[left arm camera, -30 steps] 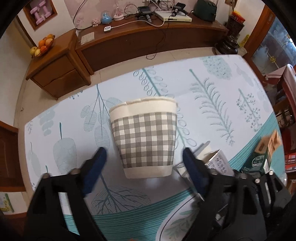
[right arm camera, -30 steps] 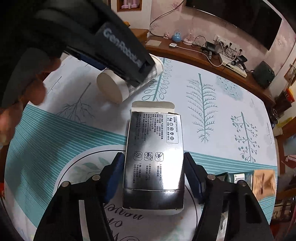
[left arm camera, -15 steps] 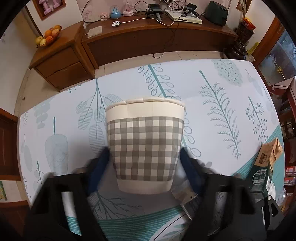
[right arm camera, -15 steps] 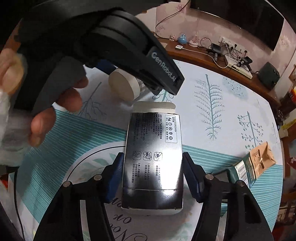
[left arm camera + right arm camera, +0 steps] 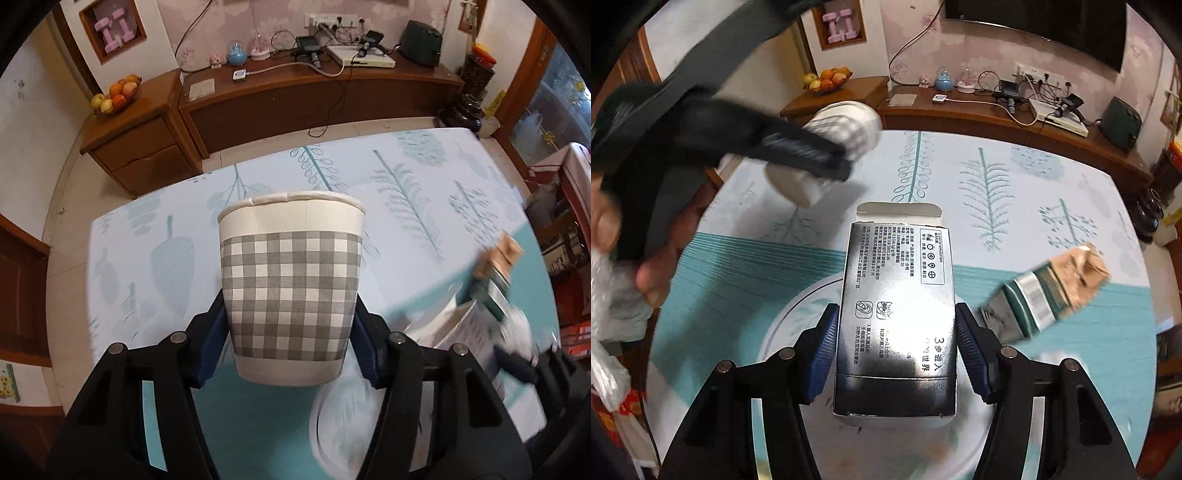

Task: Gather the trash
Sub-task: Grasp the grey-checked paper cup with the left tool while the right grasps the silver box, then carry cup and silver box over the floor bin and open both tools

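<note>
My left gripper (image 5: 290, 336) is shut on a grey-checked paper cup (image 5: 290, 284) and holds it lifted above the table, rim away from me. The cup and left gripper also show blurred at the upper left of the right wrist view (image 5: 827, 151). My right gripper (image 5: 895, 350) is shut on a silver-black carton box (image 5: 897, 314) with an open top flap, held above the table. A crumpled green and brown packet (image 5: 1052, 291) lies on the table to the right of the box; it also shows in the left wrist view (image 5: 495, 273).
The table (image 5: 424, 206) has a pale blue leaf-pattern cloth. A clear plastic bag (image 5: 605, 332) hangs at the far left by the hand. A wooden sideboard (image 5: 295, 99) with cables and a fruit bowl (image 5: 118, 96) stands beyond the table's far edge.
My left gripper has closed on the paper cup and lifted it off the table. My right gripper has kept its hold on the box and risen a little.
</note>
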The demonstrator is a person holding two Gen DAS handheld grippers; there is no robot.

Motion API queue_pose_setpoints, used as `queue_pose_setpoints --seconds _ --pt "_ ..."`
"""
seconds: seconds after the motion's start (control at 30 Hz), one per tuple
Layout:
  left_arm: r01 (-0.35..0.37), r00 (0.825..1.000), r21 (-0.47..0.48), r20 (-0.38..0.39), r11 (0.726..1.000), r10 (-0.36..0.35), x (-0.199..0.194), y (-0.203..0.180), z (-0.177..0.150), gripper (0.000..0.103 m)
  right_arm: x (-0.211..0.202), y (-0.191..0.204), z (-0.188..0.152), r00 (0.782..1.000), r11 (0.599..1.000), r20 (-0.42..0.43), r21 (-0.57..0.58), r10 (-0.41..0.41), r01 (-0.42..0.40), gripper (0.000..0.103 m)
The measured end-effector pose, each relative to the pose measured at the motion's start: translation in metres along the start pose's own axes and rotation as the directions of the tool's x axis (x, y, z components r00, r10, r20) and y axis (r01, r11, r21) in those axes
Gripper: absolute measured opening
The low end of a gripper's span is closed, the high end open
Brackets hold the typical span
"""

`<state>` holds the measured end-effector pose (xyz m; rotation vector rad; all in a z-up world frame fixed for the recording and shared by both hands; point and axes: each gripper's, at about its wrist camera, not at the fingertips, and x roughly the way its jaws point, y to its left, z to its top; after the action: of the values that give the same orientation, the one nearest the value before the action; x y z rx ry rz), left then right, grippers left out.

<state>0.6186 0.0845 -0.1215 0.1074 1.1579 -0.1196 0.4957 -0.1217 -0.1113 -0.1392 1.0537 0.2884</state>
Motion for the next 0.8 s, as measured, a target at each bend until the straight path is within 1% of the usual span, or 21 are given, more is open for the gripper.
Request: queue_pose_setpoints --seconds 0.1,0.17,0.3,0.33,0.43,0.53,0.57,0.67,0.7,0.73,0.8 --pt "0.017 1.000 0.024 0.021 1.000 -0.017 -0.048 -0.002 -0.030 0.057 -0.038 0.003 -0.014 1.000 1.000 0.021 0.021 0.000 -0.001 0.060" --pt "0.031 0.999 0.043 0.031 0.999 -0.032 -0.083 -0.005 -0.057 0.057 -0.070 0.007 -0.030 0.999 0.999 0.040 0.035 -0.002 0.001 0.060" --pt "0.064 0.997 0.101 0.038 0.993 -0.069 -0.143 -0.023 -0.115 0.057 -0.141 0.020 -0.075 0.997 0.997 0.079 0.074 -0.014 0.009 0.060" --pt "0.078 0.996 0.117 0.042 0.990 -0.084 -0.162 -0.029 -0.136 0.057 -0.155 0.021 -0.085 0.996 0.996 0.087 0.084 -0.018 0.011 0.060" --pt "0.118 0.991 0.152 0.050 0.981 -0.127 -0.198 -0.044 -0.182 0.057 -0.201 0.030 -0.125 0.994 0.993 0.110 0.114 -0.030 0.018 0.060" --pt "0.183 0.979 0.177 0.055 0.967 -0.196 -0.232 -0.063 -0.234 0.057 -0.243 0.041 -0.172 0.991 0.989 0.126 0.142 -0.045 0.027 0.061" --pt "0.212 0.972 0.193 0.058 0.958 -0.226 -0.244 -0.071 -0.255 0.057 -0.256 0.044 -0.188 0.990 0.988 0.129 0.150 -0.051 0.031 0.061" --pt "0.242 0.959 0.244 0.088 0.939 -0.270 -0.267 -0.093 -0.306 0.057 -0.289 0.052 -0.235 0.988 0.984 0.141 0.175 -0.068 0.043 0.061" --pt "0.245 0.954 0.270 0.105 0.931 -0.281 -0.274 -0.102 -0.325 0.057 -0.302 0.056 -0.256 0.986 0.982 0.146 0.184 -0.078 0.051 0.061" --pt "0.246 0.947 0.295 0.128 0.923 -0.294 -0.283 -0.110 -0.347 0.057 -0.310 0.056 -0.271 0.985 0.980 0.149 0.192 -0.090 0.061 0.061" --pt "0.266 0.933 0.322 0.149 0.909 -0.326 -0.291 -0.123 -0.379 0.057 -0.324 0.060 -0.304 0.983 0.975 0.152 0.211 -0.107 0.073 0.061"
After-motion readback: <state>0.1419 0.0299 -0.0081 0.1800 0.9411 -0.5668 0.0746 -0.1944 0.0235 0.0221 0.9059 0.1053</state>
